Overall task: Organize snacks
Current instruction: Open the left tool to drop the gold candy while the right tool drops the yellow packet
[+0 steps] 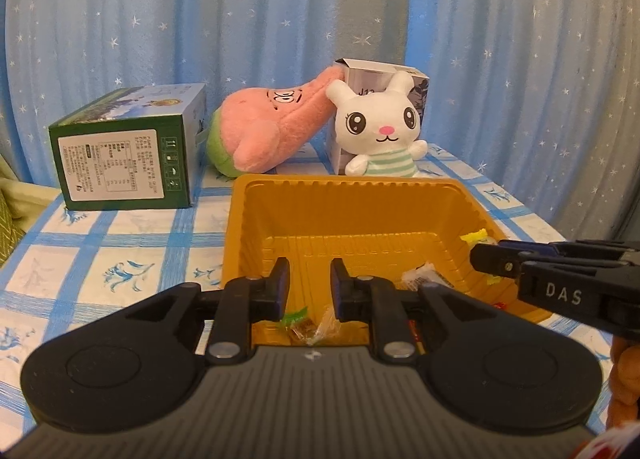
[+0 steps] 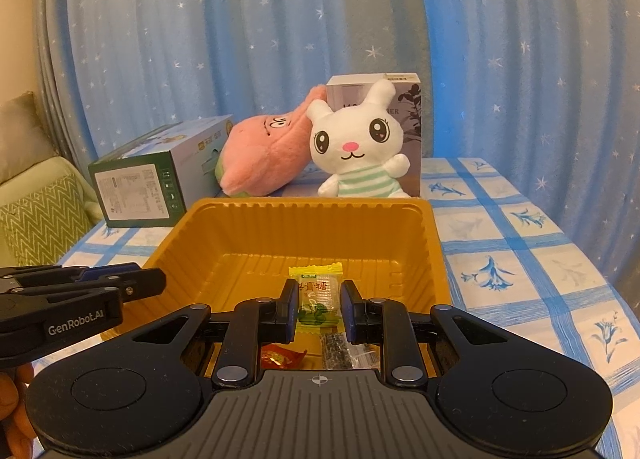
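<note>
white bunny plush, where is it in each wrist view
Left wrist view: the bunny sits right of centre, behind the far rim of the tray, leaning on a grey box.
Right wrist view: the bunny is near the centre, again just beyond the tray's far rim.
Shared landmark: the pink plush lying to the bunny's left.

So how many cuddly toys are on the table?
2. The pink plush lies tipped over behind the yellow tray, and the white bunny sits upright beside it on the right, against a box. More could hide behind them.
</note>
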Motion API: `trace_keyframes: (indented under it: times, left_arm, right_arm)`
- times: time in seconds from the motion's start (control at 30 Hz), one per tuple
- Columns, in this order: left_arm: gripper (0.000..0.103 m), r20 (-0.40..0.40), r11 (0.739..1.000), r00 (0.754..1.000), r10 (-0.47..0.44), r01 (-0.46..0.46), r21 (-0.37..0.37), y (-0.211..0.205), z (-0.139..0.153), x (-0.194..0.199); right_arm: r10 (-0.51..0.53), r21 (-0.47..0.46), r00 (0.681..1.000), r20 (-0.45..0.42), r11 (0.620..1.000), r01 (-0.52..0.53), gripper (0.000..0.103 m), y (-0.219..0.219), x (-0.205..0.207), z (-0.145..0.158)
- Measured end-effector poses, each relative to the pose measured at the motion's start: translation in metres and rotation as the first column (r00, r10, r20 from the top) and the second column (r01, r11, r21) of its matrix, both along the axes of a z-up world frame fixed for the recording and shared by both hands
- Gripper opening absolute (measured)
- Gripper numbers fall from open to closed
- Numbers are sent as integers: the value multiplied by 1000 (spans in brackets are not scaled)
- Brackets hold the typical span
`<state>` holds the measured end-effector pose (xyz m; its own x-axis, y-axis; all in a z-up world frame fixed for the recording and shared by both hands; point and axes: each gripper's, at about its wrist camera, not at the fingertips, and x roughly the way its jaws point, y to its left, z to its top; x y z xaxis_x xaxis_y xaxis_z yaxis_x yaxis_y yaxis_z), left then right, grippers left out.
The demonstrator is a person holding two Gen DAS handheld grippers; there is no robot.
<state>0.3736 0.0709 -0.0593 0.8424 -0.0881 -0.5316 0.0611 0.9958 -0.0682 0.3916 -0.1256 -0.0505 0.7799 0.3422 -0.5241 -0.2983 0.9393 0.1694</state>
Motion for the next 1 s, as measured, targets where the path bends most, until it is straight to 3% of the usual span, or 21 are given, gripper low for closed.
trace_keyframes:
  times: [0.8, 0.83, 0.87, 0.9, 1.0]
  left_arm:
    - [21, -13, 1000, 1000, 2, -2, 3, 2, -2, -1]
    - [21, -14, 1000, 1000, 2, -2, 4, 2, -2, -1]
    - [22, -14, 1000, 1000, 2, -2, 4, 2, -2, -1]
    - [22, -14, 1000, 1000, 3, -3, 6, 2, -2, -1]
    - [22, -15, 1000, 1000, 3, -3, 6, 3, -2, -2]
  right_arm:
    - [24, 18, 999, 35, 1000, -24, 23, -1, -1, 3]
    - [24, 24, 999, 31, 999, -25, 33, -1, 0, 3]
    - [13, 30, 1000, 28, 999, -14, 60, -3, 1, 3]
    - [-1, 43, 999, 33, 999, -1, 68, -6, 1, 3]
    - [-47, 58, 998, 39, 997, 44, 72, -15, 3, 6]
